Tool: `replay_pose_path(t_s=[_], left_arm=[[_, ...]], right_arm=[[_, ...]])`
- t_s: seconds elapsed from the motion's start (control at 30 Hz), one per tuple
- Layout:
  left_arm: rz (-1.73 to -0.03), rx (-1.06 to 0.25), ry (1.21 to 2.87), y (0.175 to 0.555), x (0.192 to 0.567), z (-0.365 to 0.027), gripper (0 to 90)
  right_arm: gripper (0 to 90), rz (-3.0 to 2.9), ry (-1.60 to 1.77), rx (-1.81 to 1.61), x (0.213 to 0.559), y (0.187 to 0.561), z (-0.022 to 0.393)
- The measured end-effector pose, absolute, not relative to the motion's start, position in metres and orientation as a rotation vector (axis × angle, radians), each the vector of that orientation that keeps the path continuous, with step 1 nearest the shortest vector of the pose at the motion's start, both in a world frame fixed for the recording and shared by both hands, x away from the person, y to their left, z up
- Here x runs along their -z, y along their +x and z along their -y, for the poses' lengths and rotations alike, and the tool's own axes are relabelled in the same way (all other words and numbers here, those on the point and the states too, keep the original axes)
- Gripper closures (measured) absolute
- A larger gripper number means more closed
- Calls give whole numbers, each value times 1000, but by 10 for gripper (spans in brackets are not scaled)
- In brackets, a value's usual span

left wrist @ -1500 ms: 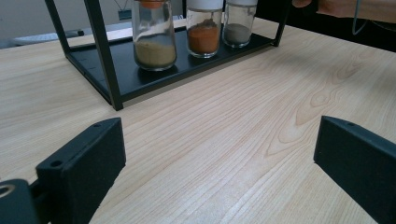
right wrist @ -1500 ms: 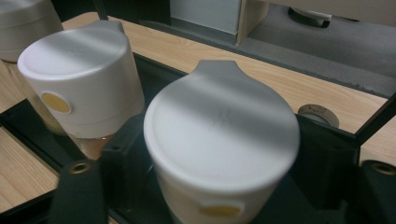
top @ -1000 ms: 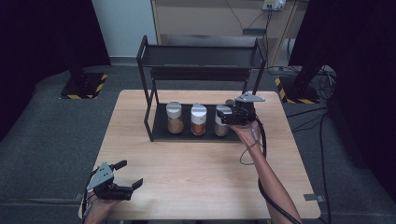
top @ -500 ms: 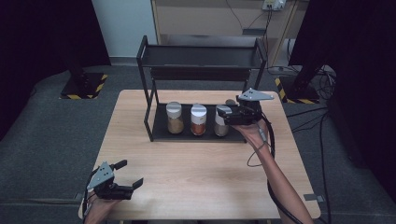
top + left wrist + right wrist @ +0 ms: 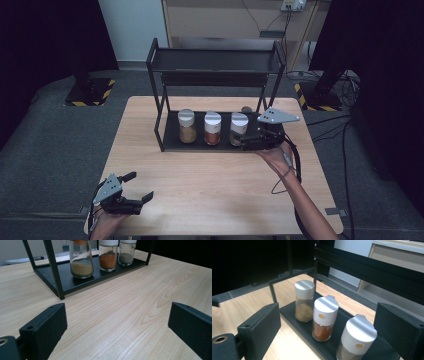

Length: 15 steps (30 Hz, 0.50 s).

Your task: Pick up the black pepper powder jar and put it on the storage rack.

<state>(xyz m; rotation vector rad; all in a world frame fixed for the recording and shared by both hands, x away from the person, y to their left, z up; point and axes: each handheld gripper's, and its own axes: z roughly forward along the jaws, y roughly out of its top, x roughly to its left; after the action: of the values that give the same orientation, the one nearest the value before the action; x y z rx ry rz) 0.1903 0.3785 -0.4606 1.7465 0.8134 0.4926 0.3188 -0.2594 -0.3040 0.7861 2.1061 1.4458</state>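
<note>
1. At the lower left of the high view, the left gripper (image 5: 134, 188) lies low over the pale wood-grain surface (image 5: 220, 190), a grey three-cornered plate on its top. Its matte black, blocky fingers (image 5: 47, 323) are spread wide with nothing but bare wood between them.
2. Above the centre of that view stands a black metal rack (image 5: 215, 60) with thin square posts, a flat lower tray and an upper shelf.
3. On the lower tray three small clear glass jars stand upright in a row, near one another. The left jar (image 5: 187, 126) has a smooth round silver cap and holds tan powder.
4. The middle jar (image 5: 212, 128) wears a white flip-top cap with a small tab and holds orange-red powder.
5. The right jar (image 5: 238, 129) has the same white flip-top cap and holds grey-brown powder; it is the one closest to the right gripper.
6. The right gripper (image 5: 246, 142), right of centre in the high view, sits at the tray's right end beside the right jar. In the right gripper view its black fingers (image 5: 260, 325) stand spread wide, pressing on nothing, with the three jars seen between them.
</note>
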Motion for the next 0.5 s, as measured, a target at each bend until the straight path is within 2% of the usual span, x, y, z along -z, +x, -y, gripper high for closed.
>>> replay_pose_path(t_s=[0.5], left_arm=[[-811,-497,1725,188,462,-381,12]], right_arm=[[72,-2088,769,-1453,307,274,282]])
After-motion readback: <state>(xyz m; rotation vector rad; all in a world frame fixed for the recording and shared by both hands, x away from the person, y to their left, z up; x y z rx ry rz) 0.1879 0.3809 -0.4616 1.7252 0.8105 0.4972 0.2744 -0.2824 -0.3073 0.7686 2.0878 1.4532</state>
